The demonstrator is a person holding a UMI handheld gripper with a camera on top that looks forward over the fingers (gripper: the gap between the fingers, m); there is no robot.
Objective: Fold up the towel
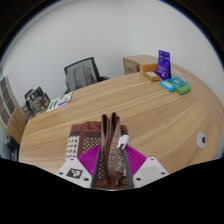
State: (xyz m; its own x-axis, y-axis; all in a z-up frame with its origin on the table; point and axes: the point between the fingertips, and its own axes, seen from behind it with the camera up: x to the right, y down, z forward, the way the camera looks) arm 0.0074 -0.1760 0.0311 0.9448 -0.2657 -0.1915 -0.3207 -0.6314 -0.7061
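A brown patterned towel [108, 150] is bunched upright between my fingers, its folds rising just above the fingertips, with a small white tag [124, 140] at its upper right. My gripper [110, 166] is shut on the towel. The left magenta pad [90, 159] and the right one [135, 161] press against its sides. Part of the cloth spreads leftward over the left finger. The towel's lower part is hidden between the fingers. Beyond it lies the round wooden table [140, 108].
On the table's far side stand a cardboard box [140, 64], a purple upright card [165, 62] and blue and green packs [176, 86]. Booklets [60, 100] lie at the far left. A black office chair [83, 73] stands behind the table. A small white object [203, 139] sits near the right edge.
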